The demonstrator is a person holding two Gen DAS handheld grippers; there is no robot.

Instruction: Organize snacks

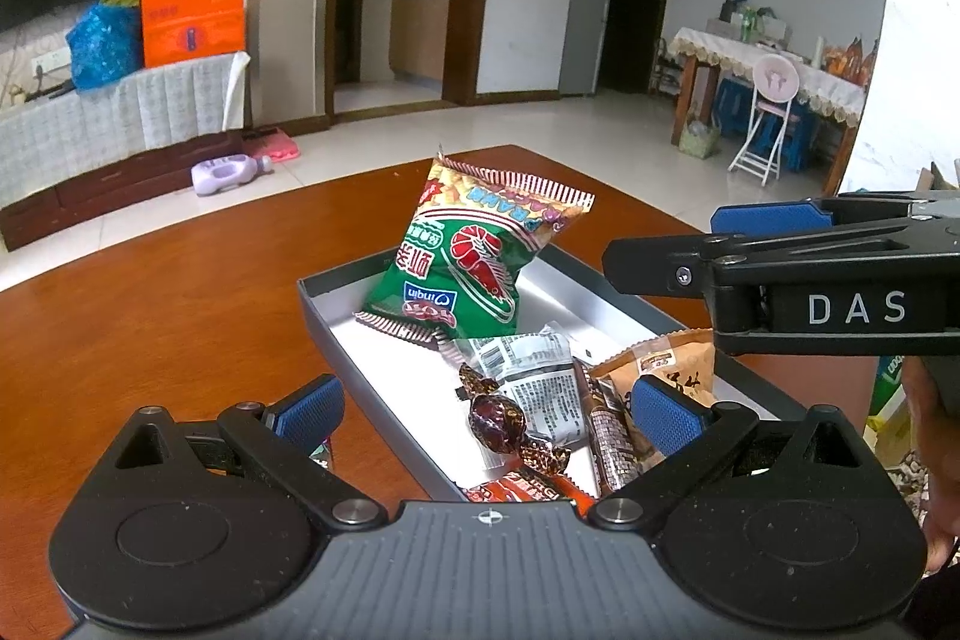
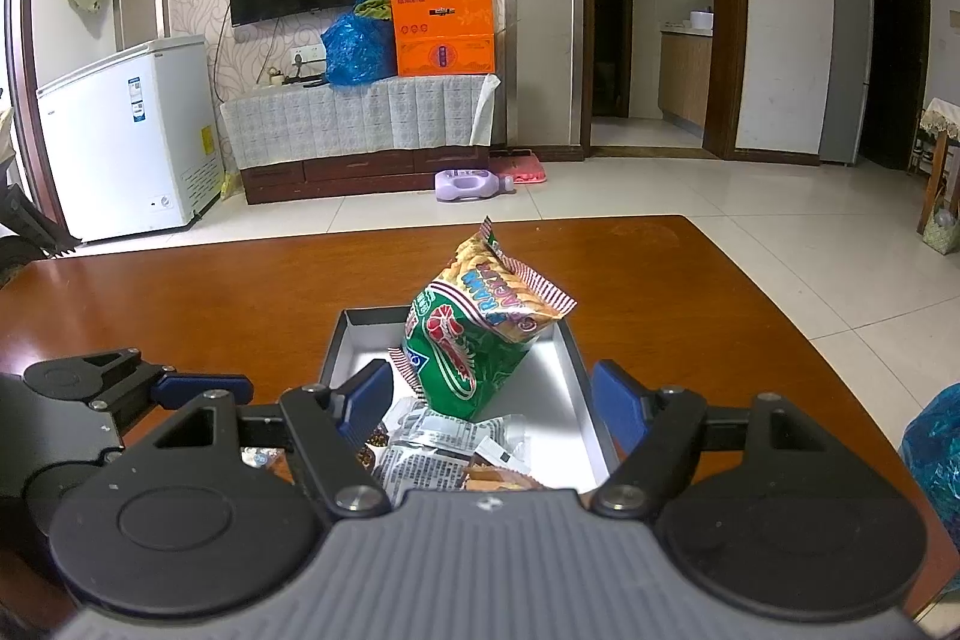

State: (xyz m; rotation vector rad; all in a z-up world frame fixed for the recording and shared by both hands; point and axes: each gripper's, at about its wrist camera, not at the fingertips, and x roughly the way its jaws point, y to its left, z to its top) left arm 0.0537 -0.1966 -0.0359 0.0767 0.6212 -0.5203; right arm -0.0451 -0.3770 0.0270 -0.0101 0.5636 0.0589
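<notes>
I hold both grippers over the near end of a shallow grey tray (image 1: 606, 274) that sits on a reddish-brown wooden table (image 1: 180, 316). My left gripper (image 1: 489, 415) has its blue pads spread wide apart with nothing pinched between them; the left pad hangs outside the tray's near-left wall, the right pad over the snacks inside. My right gripper (image 2: 492, 403) is likewise spread, its pads clear of everything, one over the tray's left part and the other over its right wall. From the left wrist view I see the right gripper side-on at the right edge, above the tray's right rim. Inside the tray, a green prawn-cracker bag (image 1: 474, 256) leans at the far end, its red-striped top edge poking up above the rim. Nearer me lies a clear packet with grey printed text (image 1: 528, 370), and touching it a dark brown twist-wrapped candy (image 1: 498, 415). A long brown patterned stick pack (image 1: 609, 436) lies beside them, and a tan paper-look snack pack (image 1: 672, 358) rests against the tray's right side. An orange-red wrapper (image 1: 522, 490) peeks out at the near edge, mostly hidden by my left gripper's body. All these small packs crowd the near half, overlapping one another.
</notes>
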